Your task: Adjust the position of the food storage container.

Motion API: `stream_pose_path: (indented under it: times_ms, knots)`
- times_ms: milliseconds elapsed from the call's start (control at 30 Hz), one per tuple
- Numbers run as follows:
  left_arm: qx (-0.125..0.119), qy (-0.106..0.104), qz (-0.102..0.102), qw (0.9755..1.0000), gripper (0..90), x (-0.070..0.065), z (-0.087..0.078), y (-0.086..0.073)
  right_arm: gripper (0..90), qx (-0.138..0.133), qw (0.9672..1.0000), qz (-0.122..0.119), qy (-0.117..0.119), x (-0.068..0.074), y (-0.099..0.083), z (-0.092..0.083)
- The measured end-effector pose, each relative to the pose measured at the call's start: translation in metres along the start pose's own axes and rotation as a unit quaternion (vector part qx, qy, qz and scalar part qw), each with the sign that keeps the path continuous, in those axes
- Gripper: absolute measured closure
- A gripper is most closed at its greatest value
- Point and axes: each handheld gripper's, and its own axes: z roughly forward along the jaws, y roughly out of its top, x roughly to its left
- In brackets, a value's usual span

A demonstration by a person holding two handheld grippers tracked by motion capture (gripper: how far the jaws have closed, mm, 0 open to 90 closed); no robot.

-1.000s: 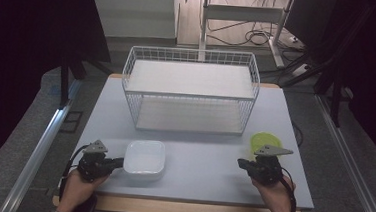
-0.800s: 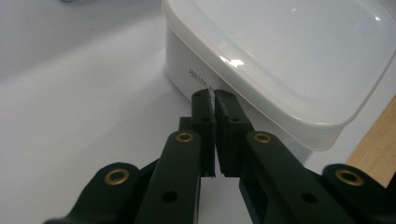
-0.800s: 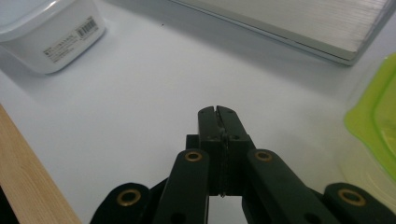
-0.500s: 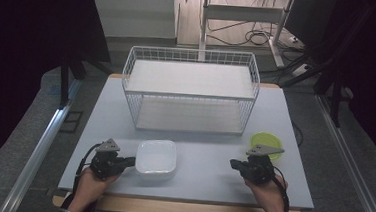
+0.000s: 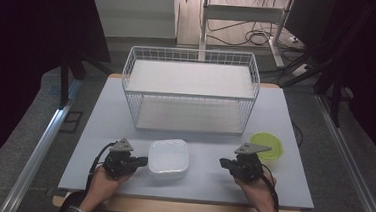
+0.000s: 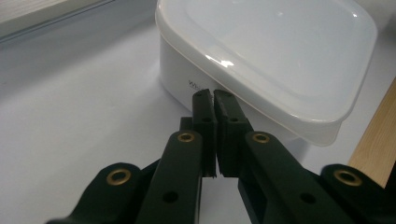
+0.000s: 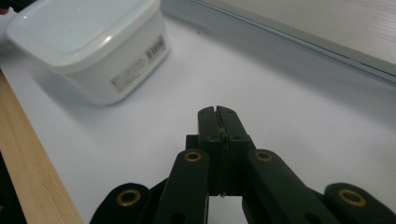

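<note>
Pale grey table top (image 5: pixel 99 130) on a light wood board, board edge visible along the near side. Large white wire basket (image 5: pixel 189 93) at the far middle of the table, open on top, long side facing the person, upright. White lidded plastic container (image 5: pixel 168 158) near the front edge, a bit left of centre, squarish with rounded corners, lid on, sitting flat; printed label on one side wall in the right gripper view (image 7: pixel 140 65), text too small to read. Small lime-green dish (image 5: pixel 267 144) front right, just behind the right hand's tool, well apart from the container. Left gripper (image 5: pixel 144 161) held low at the container's left side, jaws closed together with nothing between them; tips pointing at the container wall just under the lid rim (image 6: pixel 212 95), looks like contact or near-contact, hard to say which from this angle. Right gripper (image 5: pixel 222 163) to the right of the container, clearly apart from it, bare table between; jaws likewise pressed together and empty (image 7: pixel 218 112), aimed roughly toward the container's side. Grey three-cornered plate on top of each tool, cable trailing back past each wrist. Both hands coming in from the near edge, container between the two tools.
</note>
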Motion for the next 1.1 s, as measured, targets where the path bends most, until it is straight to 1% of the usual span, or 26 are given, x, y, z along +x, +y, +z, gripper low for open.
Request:
stream_pose_path:
  times_ms: [100,167,267,367,467,567,667,767,867,900,1000,1067,1100]
  knots:
    - [-0.001,-0.002,0.004,1.0,88.4,-0.003,0.004,0.003,89.3,0.0,1.0,0.0,0.002,0.003,0.002,0.002]
    - [-0.003,-0.004,0.007,1.0,88.4,-0.005,0.009,0.006,89.3,0.0,1.0,-0.005,0.005,0.006,0.004,0.007]
    - [-0.004,-0.005,0.009,0.9999,88.4,-0.006,0.012,0.008,89.3,0.002,0.9999,-0.007,0.008,0.007,0.006,0.011]
    - [-0.005,-0.008,0.013,0.9999,88.4,-0.008,0.019,0.014,89.3,0.007,0.9998,-0.012,0.014,0.009,0.009,0.019]
    - [-0.004,-0.01,0.016,0.9998,88.3,-0.009,0.024,0.016,89.3,0.008,0.9997,-0.014,0.016,0.009,0.011,0.023]
    - [-0.005,-0.011,0.026,0.9996,88.3,-0.011,0.032,0.023,89.3,0.011,0.9997,-0.011,0.021,0.007,0.013,0.03]
    - [-0.007,-0.011,0.028,0.9995,88.2,-0.012,0.036,0.027,89.3,0.011,0.9996,-0.008,0.023,0.005,0.014,0.033]
    - [-0.009,-0.015,0.036,0.9992,88.2,-0.014,0.044,0.033,89.3,0.012,0.9996,-0.007,0.025,0.004,0.015,0.035]
    - [-0.008,-0.014,0.04,0.9991,88.4,-0.015,0.047,0.035,89.3,0.013,0.9996,-0.009,0.022,0.005,0.015,0.035]
    - [-0.008,-0.016,0.041,0.999,88.3,-0.016,0.048,0.036,89.3,0.017,0.9997,-0.01,0.016,0.004,0.014,0.034]
    - [-0.007,-0.018,0.041,0.999,86.8,-0.015,0.047,0.036,89.1,0.016,0.9997,-0.007,0.018,0.002,0.014,0.034]
    - [-0.008,-0.02,0.036,0.9991,83.8,-0.014,0.045,0.035,87.5,0.012,0.9998,-0.009,0.013,0.003,0.015,0.031]
    - [-0.009,-0.019,0.036,0.9991,77.4,-0.013,0.041,0.035,85.5,0.008,0.9999,-0.013,0.003,0.003,0.015,0.027]
